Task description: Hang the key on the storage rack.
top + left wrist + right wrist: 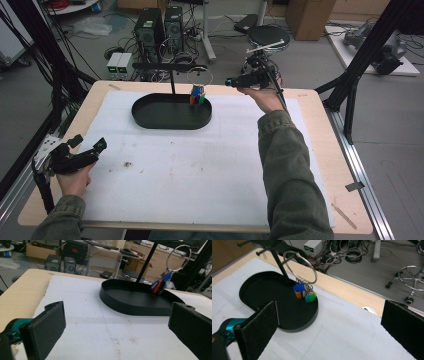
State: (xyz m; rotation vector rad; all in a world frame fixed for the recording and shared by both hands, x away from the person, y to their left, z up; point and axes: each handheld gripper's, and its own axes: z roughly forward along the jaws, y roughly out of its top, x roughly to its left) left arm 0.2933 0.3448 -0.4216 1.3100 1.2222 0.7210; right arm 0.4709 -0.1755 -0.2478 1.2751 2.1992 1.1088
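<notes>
Key ring (pixel 199 76) with its bunch of coloured tags (pixel 197 95) hangs from the arm of a black stand (pixel 172 75), the tags dangling over the right end of the oval black tray (pixel 150 117) at the far side of the white mat (pixel 200 165). Right gripper (pixel 231 81) hovers just beside the ring, jaws spread wide and holding nothing. Left gripper (pixel 89 144) sits low at the near left edge of the mat, well apart from the tray, jaws likewise released and empty.

1 black tray (pixel 150 119), 1 key ring (pixel 300 267), 2 grippers, 1 stand (pixel 172 75)
</notes>
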